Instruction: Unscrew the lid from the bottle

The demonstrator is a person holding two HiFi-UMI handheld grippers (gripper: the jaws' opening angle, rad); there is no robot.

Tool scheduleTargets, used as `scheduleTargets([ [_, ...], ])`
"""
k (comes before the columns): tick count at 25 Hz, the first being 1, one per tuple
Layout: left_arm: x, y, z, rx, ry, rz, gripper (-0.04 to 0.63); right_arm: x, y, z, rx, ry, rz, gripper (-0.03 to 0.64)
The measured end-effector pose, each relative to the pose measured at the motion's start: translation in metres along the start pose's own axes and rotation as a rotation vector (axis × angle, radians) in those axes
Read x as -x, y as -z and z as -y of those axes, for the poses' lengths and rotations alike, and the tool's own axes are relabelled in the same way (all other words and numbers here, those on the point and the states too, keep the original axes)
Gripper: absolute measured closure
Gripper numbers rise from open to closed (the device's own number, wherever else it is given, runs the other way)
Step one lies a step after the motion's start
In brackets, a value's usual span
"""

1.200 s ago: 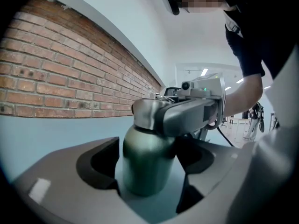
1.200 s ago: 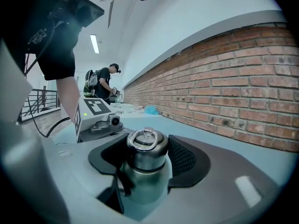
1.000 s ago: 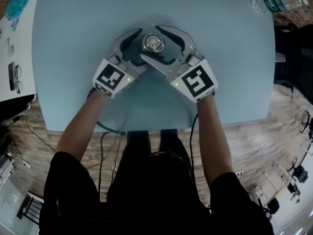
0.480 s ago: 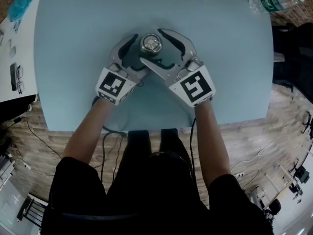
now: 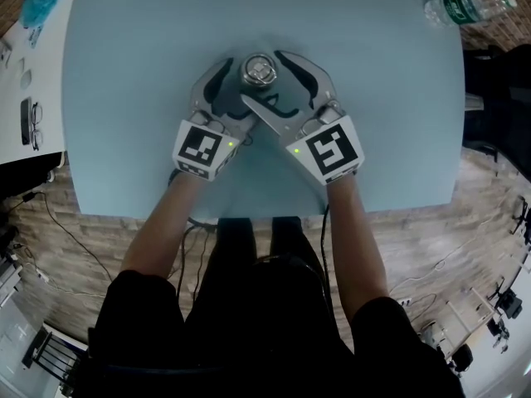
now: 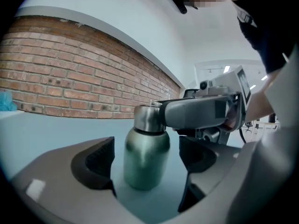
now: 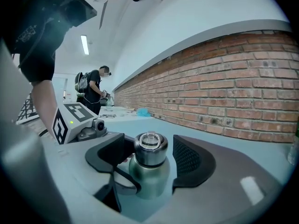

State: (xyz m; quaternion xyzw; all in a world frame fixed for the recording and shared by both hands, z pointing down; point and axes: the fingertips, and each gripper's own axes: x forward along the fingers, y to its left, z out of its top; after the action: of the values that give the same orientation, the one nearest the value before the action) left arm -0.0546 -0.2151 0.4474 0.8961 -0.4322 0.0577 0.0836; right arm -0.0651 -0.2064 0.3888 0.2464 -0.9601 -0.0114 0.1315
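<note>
Steel bottle point(image 5: 259, 71) stands upright mid-surface point(image 5: 141, 48), well clear of every edge, with bare room beyond it and to both sides. Left gripper point(image 6: 145, 160) brackets the bottle's body, jaws apart with gaps either side. Right gripper point(image 7: 150, 153) brackets the lid point(image 7: 150, 147), jaws apart, narrow gap at one pad. Plastic bottle point(image 5: 465, 5) lies far from the steel bottle, at the surface's corner.
</note>
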Motion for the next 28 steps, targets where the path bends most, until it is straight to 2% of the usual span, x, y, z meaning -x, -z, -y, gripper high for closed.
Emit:
scheduleTargets([
  [10, 0.0, -0.001, -0.004, 0.024, -0.108, 0.016, 0.195, -0.005, 0.0, 0.002, 0.01, 0.026, -0.004, 0.295],
  [28, -0.007, 0.0, 0.0, 0.055, -0.249, 0.028, 0.201, -0.013, 0.004, 0.002, -0.002, 0.055, -0.033, 0.318],
])
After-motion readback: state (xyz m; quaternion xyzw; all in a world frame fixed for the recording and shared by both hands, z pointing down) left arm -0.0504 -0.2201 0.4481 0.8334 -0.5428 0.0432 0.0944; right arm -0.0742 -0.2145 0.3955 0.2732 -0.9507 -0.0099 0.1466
